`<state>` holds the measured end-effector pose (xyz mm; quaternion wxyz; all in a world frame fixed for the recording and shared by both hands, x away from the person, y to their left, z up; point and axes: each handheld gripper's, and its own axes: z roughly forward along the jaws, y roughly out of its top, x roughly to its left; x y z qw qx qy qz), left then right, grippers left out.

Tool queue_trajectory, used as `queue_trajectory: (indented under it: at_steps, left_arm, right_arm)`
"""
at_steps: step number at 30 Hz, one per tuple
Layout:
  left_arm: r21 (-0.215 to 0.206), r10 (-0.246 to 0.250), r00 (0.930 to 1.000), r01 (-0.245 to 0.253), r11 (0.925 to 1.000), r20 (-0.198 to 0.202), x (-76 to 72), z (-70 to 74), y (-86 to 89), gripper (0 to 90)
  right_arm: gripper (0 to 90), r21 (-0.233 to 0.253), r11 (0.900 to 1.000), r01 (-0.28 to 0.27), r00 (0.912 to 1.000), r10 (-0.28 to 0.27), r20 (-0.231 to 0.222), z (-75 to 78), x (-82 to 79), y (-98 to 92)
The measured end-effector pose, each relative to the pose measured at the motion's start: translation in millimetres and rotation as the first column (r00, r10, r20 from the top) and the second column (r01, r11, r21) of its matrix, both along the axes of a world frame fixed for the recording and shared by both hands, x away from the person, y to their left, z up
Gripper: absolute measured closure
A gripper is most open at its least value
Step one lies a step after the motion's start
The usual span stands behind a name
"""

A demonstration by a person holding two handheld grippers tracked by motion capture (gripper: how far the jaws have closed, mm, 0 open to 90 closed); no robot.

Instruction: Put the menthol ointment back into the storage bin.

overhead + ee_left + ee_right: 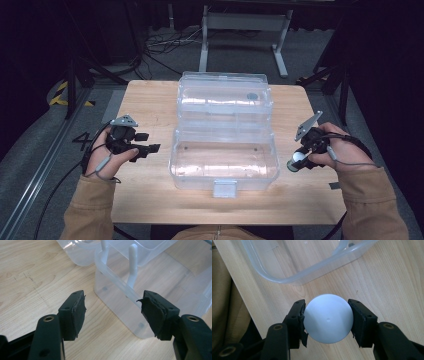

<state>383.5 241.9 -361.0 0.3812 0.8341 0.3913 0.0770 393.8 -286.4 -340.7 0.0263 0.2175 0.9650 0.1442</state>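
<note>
White ball (327, 318) between right tool (326, 320) jaws

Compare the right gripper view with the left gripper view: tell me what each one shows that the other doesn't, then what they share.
Right gripper view alone: a white ball clamped between the right gripper pads, and a tan sleeve along the left edge. Left gripper view alone: the left gripper wide open with nothing between its pads, aimed at a corner of the box where white upright posts rise inside. Both: the clear plastic box standing on the wooden table, with black jaws rising from the bottom.
</note>
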Motion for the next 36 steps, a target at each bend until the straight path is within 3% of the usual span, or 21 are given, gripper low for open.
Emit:
queue_trajectory:
  at_steps: [19,36]
  left_arm:
    - [-0.005,-0.004,1.0000,0.004,1.0000,-0.007,0.4,-1.2,-0.5,36.3]
    - [-0.009,-0.004,1.0000,0.004,1.0000,-0.008,-0.1,-0.9,-0.1,36.3]
  right_arm:
    - [50.7,0.020,0.999,-0.031,0.9993,0.030,0.020,26.7,-1.7,13.7]
    - [50.7,0.035,0.996,-0.083,0.9962,0.082,0.029,39.7,-4.4,35.6]
